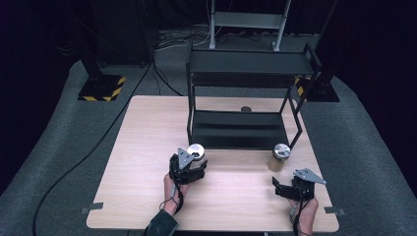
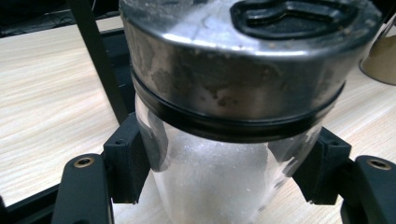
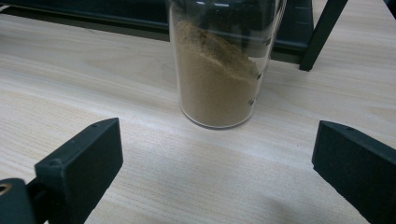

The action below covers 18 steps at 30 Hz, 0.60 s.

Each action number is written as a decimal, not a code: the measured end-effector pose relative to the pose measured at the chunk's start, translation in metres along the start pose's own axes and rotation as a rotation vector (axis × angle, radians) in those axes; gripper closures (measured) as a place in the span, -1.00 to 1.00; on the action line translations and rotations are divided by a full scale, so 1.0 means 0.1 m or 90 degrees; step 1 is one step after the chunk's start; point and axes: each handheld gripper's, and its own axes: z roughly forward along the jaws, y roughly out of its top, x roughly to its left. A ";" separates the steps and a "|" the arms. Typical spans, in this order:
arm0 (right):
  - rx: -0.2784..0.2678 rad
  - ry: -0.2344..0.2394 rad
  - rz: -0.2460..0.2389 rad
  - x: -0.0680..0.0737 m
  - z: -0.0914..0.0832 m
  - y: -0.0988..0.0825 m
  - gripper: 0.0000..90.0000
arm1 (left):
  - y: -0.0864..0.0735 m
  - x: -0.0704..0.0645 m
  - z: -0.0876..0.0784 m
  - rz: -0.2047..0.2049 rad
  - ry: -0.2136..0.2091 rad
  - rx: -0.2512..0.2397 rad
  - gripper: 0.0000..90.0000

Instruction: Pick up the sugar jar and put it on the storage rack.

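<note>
white-powder jar (image 2: 224, 172) clamped in left gripper (image 2: 224, 177), brown-powder jar (image 3: 219, 74) standing free

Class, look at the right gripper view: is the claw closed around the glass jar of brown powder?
No: the right claw stands open, short of the glass jar of brown powder.

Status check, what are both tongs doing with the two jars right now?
Left tongs shut on white-powder jar. Right tongs open, short of brown-powder jar, table between them bare. Black shelf rack just behind both jars.
</note>
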 end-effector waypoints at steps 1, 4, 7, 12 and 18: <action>0.001 0.000 -0.001 0.00 0.00 0.00 -0.98 | 0.01 0.00 0.01 0.002 0.000 0.002 -0.33; 0.000 0.001 0.001 -0.01 0.00 0.00 -0.98 | 0.04 0.00 0.05 0.005 -0.003 0.003 -0.33; -0.001 0.001 0.001 -0.01 0.00 0.00 -0.98 | 0.06 0.00 0.08 0.010 -0.007 0.003 -0.33; -0.001 0.001 0.001 -0.01 0.00 0.00 -0.98 | 0.09 -0.02 0.12 0.014 -0.011 0.004 -0.33; -0.002 0.003 0.004 -0.01 0.00 -0.01 -0.97 | 0.14 -0.03 0.18 0.019 -0.014 0.003 -0.33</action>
